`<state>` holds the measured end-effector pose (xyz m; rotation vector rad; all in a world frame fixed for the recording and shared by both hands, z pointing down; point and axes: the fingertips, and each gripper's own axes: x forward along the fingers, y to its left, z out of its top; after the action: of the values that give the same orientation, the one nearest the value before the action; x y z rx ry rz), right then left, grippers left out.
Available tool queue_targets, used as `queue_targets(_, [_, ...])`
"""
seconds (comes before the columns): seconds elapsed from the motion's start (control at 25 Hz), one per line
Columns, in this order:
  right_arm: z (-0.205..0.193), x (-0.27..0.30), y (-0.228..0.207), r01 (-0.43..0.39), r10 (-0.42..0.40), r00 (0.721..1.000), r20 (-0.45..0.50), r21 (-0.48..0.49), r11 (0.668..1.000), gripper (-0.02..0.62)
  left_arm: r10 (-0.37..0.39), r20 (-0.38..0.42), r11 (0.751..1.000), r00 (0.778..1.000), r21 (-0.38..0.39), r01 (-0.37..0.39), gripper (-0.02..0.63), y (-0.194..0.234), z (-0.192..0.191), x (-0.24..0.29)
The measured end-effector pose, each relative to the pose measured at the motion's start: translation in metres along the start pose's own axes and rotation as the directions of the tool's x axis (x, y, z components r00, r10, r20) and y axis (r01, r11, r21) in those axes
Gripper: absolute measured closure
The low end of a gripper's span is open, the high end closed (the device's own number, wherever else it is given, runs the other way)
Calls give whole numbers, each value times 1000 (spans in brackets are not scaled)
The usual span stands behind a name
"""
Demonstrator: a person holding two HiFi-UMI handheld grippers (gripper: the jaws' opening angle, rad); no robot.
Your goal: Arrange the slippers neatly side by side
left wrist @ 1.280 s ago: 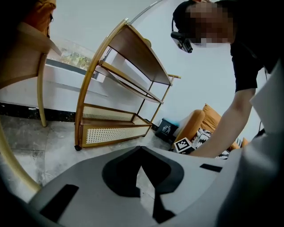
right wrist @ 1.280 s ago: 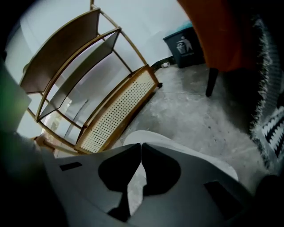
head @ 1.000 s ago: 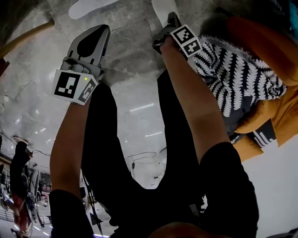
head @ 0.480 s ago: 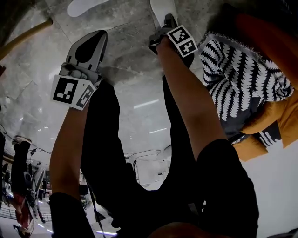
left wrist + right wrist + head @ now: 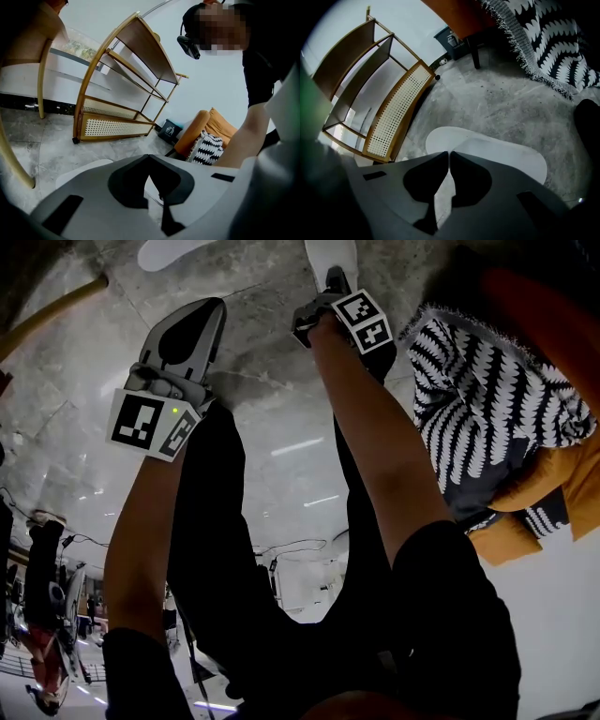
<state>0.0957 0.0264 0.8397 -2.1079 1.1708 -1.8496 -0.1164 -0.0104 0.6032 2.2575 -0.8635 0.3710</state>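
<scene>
1. Since a second ago the right gripper (image 5: pixel 449 153) has sunk closer to the white slipper (image 5: pixel 487 150) below it, while the left gripper (image 5: pixel 149 157) has hardly shifted.
2. Grey stone floor (image 5: pixel 272 399) fills the scene, and the person's dark-clad legs (image 5: pixel 234 549) stand in the middle of the head view.
3. An orange armchair (image 5: pixel 567 470) stands at the right, with a black-and-white zigzag throw (image 5: pixel 487 399) draped over it.
4. A curved wooden rack (image 5: pixel 117 93) with a cane panel along its bottom stands by the pale wall beyond the slippers. A small dark bin (image 5: pixel 169 130) sits between it and the armchair.
5. The white slipper lies flat on the floor straight ahead of the right gripper, near the throw's fringe. The second slipper (image 5: pixel 173 251) lies to its left at the top edge of the head view, apart from it and at a different angle.
6. The right gripper's jaws are pressed together with nothing between them. Their tips hang over the near part of the white slipper; whether they touch it cannot be told.
7. The left gripper's jaws are fully closed and empty, pointing across the floor short of the second slipper.
</scene>
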Motion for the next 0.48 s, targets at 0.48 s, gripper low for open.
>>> queue_targets(0.48, [39, -45, 22, -8, -6, 994, -111, -122, 993, 463, 43, -4, 999, 999, 5, -43, 592, -7, 32, 2])
